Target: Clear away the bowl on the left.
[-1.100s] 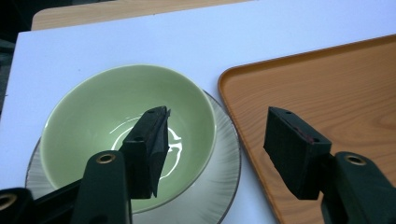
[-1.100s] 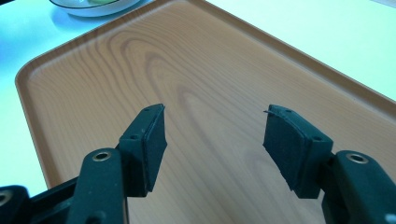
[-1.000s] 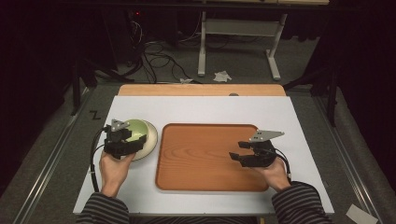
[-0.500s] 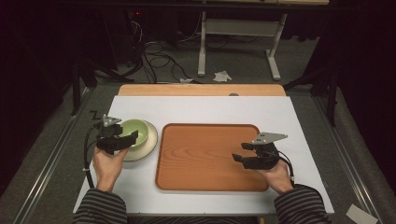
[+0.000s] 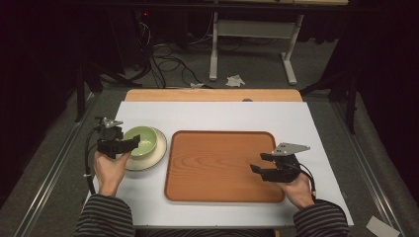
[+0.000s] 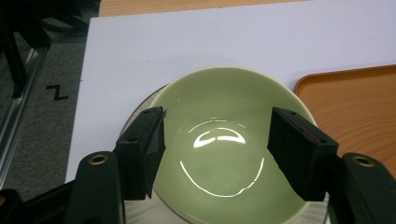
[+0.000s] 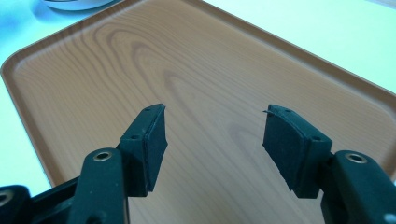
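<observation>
Two claws here, both spread wide with nothing in them. Left claw (image 5: 129, 143) hovers at the 9 o'clock rim of the green bowl (image 5: 142, 140), which sits on a pale plate (image 5: 148, 162) at the desk's (image 5: 217, 114) left. Wooden tray (image 5: 217, 163) lies at 3 o'clock from the bowl; right claw (image 5: 260, 163) waits over it, so I'd say left is nearer.

On the white table (image 5: 217, 116) lies a wooden tray (image 5: 222, 165), and just left of it a plate (image 5: 154, 157).

Left gripper (image 5: 129, 143) and right gripper (image 5: 260, 163) (hand-held) both spread wide.
</observation>
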